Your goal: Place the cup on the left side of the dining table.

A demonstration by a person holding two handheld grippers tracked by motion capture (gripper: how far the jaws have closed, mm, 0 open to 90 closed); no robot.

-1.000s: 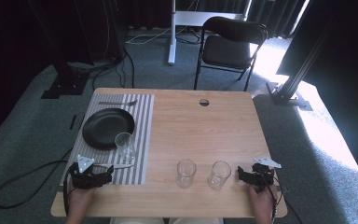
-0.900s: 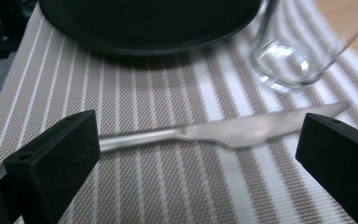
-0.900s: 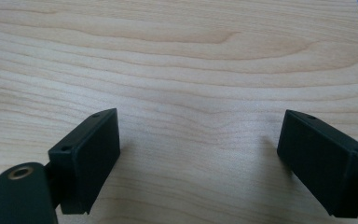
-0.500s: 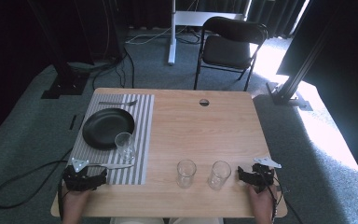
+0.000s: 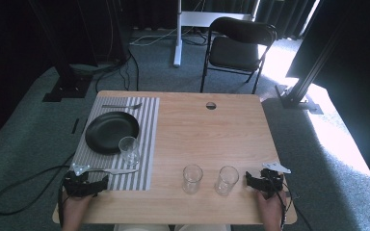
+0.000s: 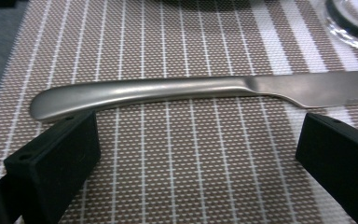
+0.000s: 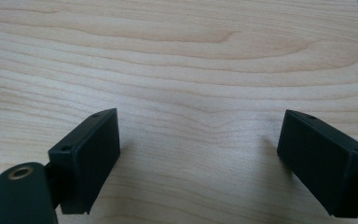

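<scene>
Left gripper (image 6: 196, 158) had retreated toward table edge | fingers wide open, empty, straddling knife (image 6: 168, 91) handle on striped placemat (image 6: 168, 42) | advice: lower squarely, close across handle | right gripper (image 7: 198, 158) open, idle.

plate (image 5: 112, 132) and knife (image 5: 112, 170) on placemat (image 5: 147, 144), glasses (image 5: 192, 178) right

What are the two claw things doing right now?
Left gripper: open, empty, just short of the knife.
Right gripper: open, empty, over bare table.
</scene>
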